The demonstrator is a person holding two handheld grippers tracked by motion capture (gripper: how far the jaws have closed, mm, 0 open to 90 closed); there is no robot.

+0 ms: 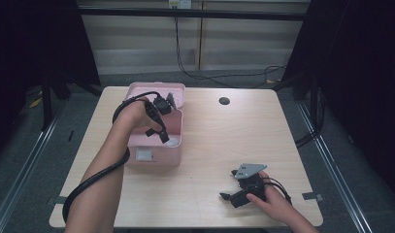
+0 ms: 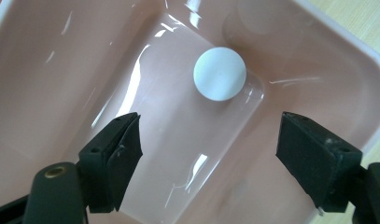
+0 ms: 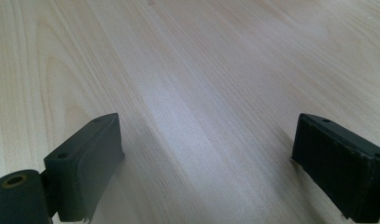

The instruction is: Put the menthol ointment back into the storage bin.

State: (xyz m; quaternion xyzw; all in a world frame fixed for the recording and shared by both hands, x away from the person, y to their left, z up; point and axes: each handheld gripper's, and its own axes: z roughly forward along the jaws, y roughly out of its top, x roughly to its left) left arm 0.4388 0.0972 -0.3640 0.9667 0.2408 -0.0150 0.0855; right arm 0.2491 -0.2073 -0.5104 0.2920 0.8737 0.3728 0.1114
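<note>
Left claw (image 2: 208,154) apart, nothing between jaws, poised over pink bin (image 2: 61,70); white ball (image 2: 220,73) lies free on bin floor beyond jaws, near far corner, likely just dropped in. In high view, left claw (image 1: 165,137) points down into bin (image 1: 158,158), wrist bent over rim, forearm reaching from lower left, cable looped round arm. Right claw (image 3: 206,163) apart, empty, low over bare worktop (image 3: 201,60); right hand (image 1: 272,201) rests at near edge, probably idle while left works.

My right gripper (image 3: 208,163) sits low over the bare wooden table (image 3: 201,70), jaws spread wide, nothing between them.
</note>
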